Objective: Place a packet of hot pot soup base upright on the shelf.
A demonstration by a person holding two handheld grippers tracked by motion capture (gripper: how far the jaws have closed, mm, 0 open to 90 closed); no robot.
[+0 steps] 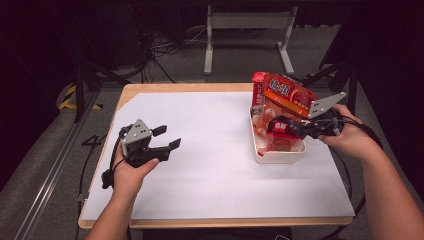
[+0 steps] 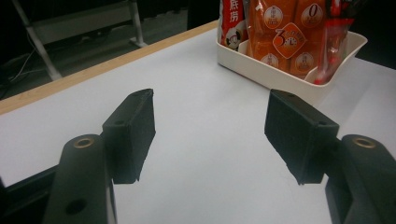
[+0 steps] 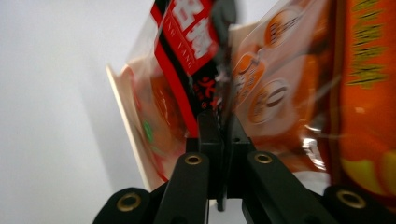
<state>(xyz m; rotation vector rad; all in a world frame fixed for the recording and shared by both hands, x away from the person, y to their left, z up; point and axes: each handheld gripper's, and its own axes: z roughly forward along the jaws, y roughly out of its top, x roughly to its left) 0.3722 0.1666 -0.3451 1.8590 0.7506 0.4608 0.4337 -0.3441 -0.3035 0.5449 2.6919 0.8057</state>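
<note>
A white bin (image 1: pixel 278 155) on the right of the white table sheet holds several snack packets. A big red and orange bag (image 1: pixel 286 94) stands tilted in it. My right gripper (image 1: pixel 286 126) reaches into the bin from the right, shut on the edge of a clear packet with a black and red label (image 3: pixel 186 44), pinched between the pads. Orange packets (image 3: pixel 275 91) sit just right of it, with the bin wall (image 3: pixel 125 119) on the left. My left gripper (image 1: pixel 169 137) hovers open over the left of the table, nothing between its fingers; ahead of it stands the bin (image 2: pixel 292 80) with orange packets (image 2: pixel 280 39).
The white sheet (image 1: pixel 210 165) covers most of the wooden table (image 1: pixel 150 87). A metal stand (image 1: pixel 247 30) and cables lie on the floor beyond the far edge. A person's forearms come in from the bottom.
</note>
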